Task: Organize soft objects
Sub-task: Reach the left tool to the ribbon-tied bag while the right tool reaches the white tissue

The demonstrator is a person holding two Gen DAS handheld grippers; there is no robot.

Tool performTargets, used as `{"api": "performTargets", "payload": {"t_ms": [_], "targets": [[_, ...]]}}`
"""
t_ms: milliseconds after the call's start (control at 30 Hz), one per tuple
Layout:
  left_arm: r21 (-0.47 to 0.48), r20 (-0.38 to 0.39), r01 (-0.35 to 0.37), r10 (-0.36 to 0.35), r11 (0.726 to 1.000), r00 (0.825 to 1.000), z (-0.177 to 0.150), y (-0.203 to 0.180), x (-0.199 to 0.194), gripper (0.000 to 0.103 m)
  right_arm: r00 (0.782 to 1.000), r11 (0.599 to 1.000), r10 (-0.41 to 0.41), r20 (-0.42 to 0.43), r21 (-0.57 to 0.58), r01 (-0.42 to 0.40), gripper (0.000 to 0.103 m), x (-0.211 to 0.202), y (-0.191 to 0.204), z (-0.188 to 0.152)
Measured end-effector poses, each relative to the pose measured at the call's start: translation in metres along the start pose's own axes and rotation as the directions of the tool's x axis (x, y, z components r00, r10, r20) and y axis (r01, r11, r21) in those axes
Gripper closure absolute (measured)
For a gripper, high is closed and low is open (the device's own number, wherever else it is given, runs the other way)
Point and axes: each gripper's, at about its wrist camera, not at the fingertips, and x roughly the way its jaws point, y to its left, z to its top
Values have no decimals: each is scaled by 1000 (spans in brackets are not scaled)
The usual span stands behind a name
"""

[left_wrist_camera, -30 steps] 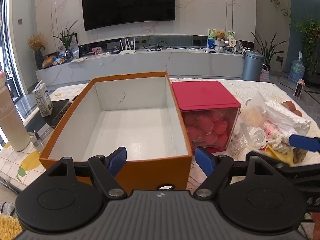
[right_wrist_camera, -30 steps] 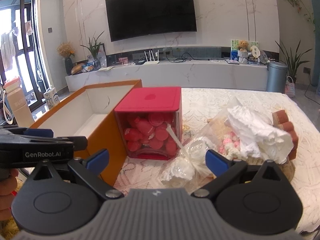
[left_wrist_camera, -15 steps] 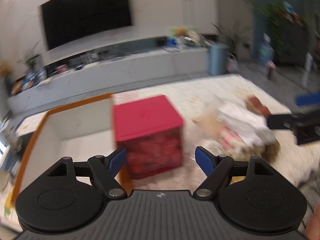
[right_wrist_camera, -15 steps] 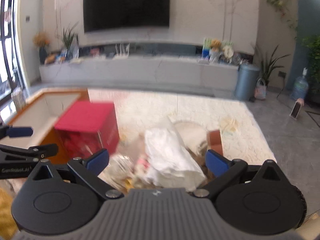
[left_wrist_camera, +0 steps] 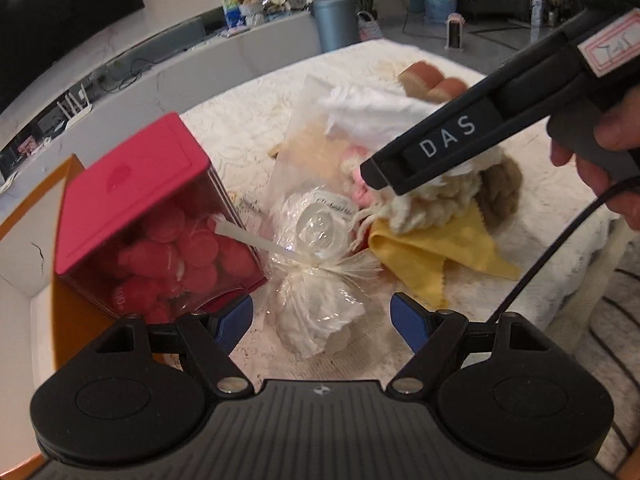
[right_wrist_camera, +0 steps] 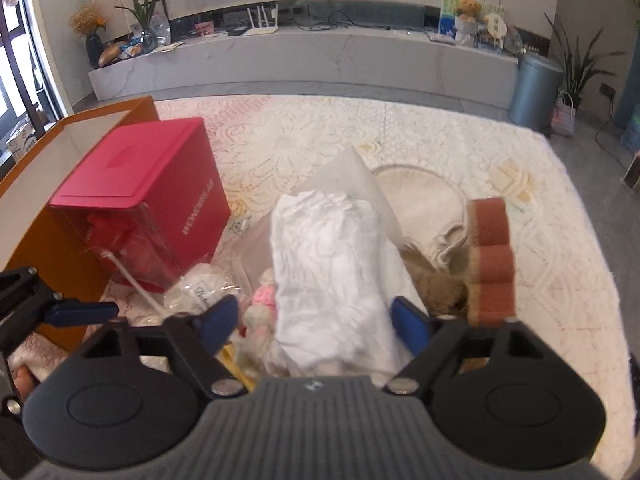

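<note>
A pile of soft things lies on the lace-covered table. In it are a tied clear bag of white stuffing [left_wrist_camera: 320, 304], a white cloth in plastic [right_wrist_camera: 332, 280], a pink and cream knitted toy [right_wrist_camera: 262, 304], a yellow cloth [left_wrist_camera: 436, 252] and a brown plush [right_wrist_camera: 490, 264]. An open orange box [right_wrist_camera: 36, 208] stands at the left. My left gripper [left_wrist_camera: 322, 320] is open, its fingers either side of the tied bag. My right gripper [right_wrist_camera: 312, 320] is open just above the white cloth; its body [left_wrist_camera: 460, 140] hangs over the pile.
A red-lidded clear box [left_wrist_camera: 160, 216] full of red soft pieces stands between the orange box and the pile, close to the tied bag. A cream hat [right_wrist_camera: 420, 208] lies behind the pile. The table's right edge [right_wrist_camera: 600, 280] drops to the floor.
Both grippers have swung right from the orange box and dropped close over the pile. The left now frames the tied bag, the right the white cloth. Both stay open.
</note>
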Motion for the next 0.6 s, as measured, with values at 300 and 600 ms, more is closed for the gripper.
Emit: {"api": "performTargets", "payload": {"t_ms": [300,600], "targets": [[-129,-21,12,-14,992,1000,-5,19,20,36,997,999,-33,64,44,31,70,-3,-13,-10],[-221,-18,41,-46,975,999,-6,44,15,50,994,998,4,105,68,-11,89,-20,-27,-19]]}}
